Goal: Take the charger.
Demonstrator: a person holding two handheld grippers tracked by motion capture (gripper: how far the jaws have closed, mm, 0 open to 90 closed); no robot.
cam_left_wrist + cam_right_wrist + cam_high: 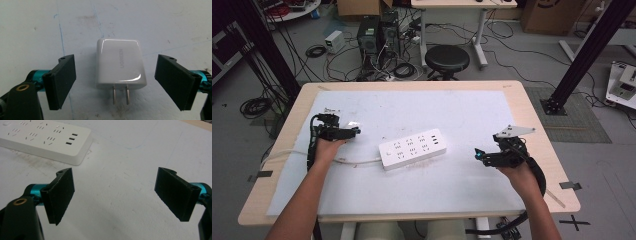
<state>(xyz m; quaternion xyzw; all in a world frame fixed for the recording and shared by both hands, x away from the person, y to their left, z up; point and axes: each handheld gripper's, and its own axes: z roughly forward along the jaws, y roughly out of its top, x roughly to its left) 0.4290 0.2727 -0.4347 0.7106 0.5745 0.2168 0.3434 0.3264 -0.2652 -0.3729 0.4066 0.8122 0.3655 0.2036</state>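
Glossy white plastic, seen in the left gripper view: a small wall charger lying flat on the pale bench sheet, framed between the spread jaws of the left gripper with clear gaps on both sides — released, touching nothing. Probably light and rigid, but slick on that shiny shell; likely to skid or twist if pinched on the rounded corners. Best taken across the two flat side walls, mid-body, well clear of the metal prongs, which look thin enough to bend under a sideways squeeze. Long axis running straight away from the camera, prongs aimed back toward the gripper, blunt end pointing off across the sheet; lettering on the top face reading along that same axis.

Nearest the person in the high view, the right gripper sits toward the bench's right side — jaws wide apart in its own view, holding nothing, bare sheet between them.

Farther in, at mid-bench, a white power strip lying slightly askew, sockets up, its cord trailing left toward the left gripper. Charger position in the high view: hard to make out, presumably just at that gripper's tips, left of the strip and apart from it.
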